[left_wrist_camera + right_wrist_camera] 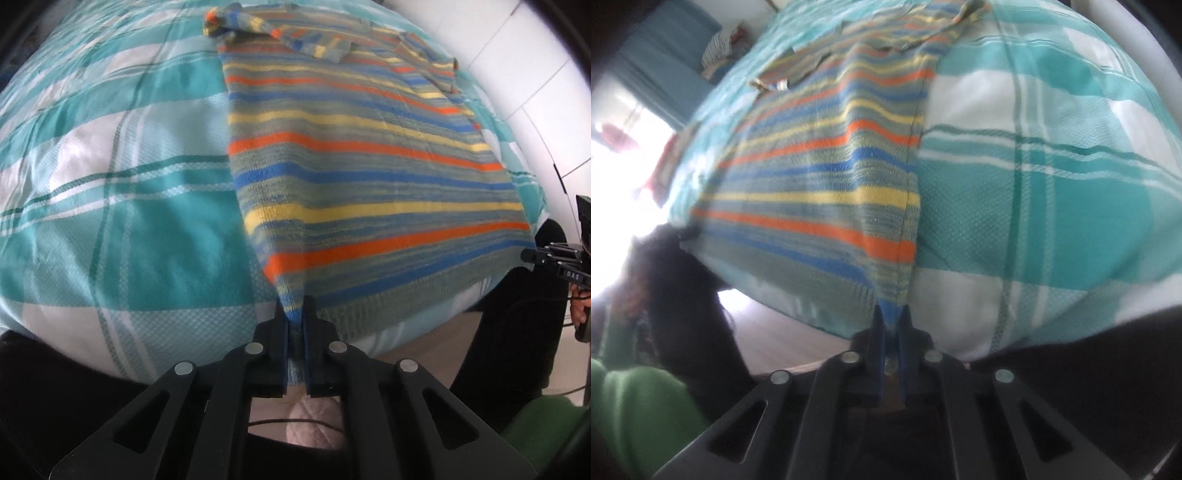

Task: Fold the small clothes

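Observation:
A striped knit sweater [369, 166] in blue, orange, yellow and grey-green lies spread on a bed, its sleeves folded in across the far end. My left gripper [295, 317] is shut on the sweater's near left hem corner. My right gripper [892, 314] is shut on the near right hem corner of the sweater [820, 177]. Both corners are lifted slightly off the bed at its near edge. The right gripper also shows at the far right of the left wrist view [532, 254].
The bed carries a teal and white plaid cover [110, 184], also seen in the right wrist view [1052, 184]. White wall panels [535, 74] stand past the bed. A bright window [620, 147] and a small pile of clothes [720, 48] lie beyond. The person's green sleeve [635, 406] is at lower left.

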{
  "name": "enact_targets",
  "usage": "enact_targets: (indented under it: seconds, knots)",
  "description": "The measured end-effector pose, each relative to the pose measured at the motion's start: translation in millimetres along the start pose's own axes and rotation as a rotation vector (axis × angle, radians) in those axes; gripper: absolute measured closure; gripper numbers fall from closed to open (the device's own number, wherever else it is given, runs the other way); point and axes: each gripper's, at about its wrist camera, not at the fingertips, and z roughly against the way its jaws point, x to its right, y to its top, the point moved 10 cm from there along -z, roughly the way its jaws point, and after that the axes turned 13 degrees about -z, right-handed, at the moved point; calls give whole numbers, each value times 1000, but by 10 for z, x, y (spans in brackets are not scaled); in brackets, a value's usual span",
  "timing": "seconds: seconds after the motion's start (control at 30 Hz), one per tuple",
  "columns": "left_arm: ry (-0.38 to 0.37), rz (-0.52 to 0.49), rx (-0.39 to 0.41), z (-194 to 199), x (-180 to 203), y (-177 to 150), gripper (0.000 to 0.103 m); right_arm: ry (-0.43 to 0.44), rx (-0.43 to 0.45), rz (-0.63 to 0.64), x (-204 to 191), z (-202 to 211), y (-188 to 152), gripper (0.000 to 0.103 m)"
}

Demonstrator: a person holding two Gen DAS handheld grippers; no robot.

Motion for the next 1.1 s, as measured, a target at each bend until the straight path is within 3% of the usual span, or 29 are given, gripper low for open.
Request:
enact_targets:
  seconds: [0.17,0.33,0.47,0.5,0.53,0.57,0.6,0.63,0.77,0.8,0.87,0.93,1.0,1.1]
  knots:
    - [30,21,3,69,-53,-99,99,-41,23,-13,-48,189,-35,98]
    - [110,34,-54,-238,-99,-133,99,-112,-25,-49,267,-276,-22,98]
    - [171,-16,-64,-168,-61,-127,91,-107,-13,-55,134,-260,66,97]
    - [181,-21,-71,-123,-59,-149,80,-93,-25,-52,100,-225,49,95]
    - [208,-22,-82,-54,-80,-184,56,-93,-43,-51,67,-206,34,84]
    - [248,-23,-87,15,-85,-184,45,-116,-61,-46,117,-109,17,69]
    - [298,-29,-72,165,-143,-197,36,-158,-56,-24,157,39,27,65]
    - [331,-35,-50,303,-183,-191,36,-197,-37,4,203,204,63,64]
    - [372,43,101,866,-352,45,34,-419,190,155,205,1097,737,64]
    - [355,68,158,962,-362,148,29,-437,256,196,116,1263,963,63]
    - [346,109,256,1075,-387,357,23,-393,372,290,-146,1441,1441,61]
    - [346,145,316,1058,-356,569,23,-286,411,393,-544,1310,1860,59]
    - [327,172,326,983,-254,672,23,-217,403,497,-866,984,2216,58]
    - [287,176,314,853,-177,589,23,-211,352,579,-1099,297,2576,59]
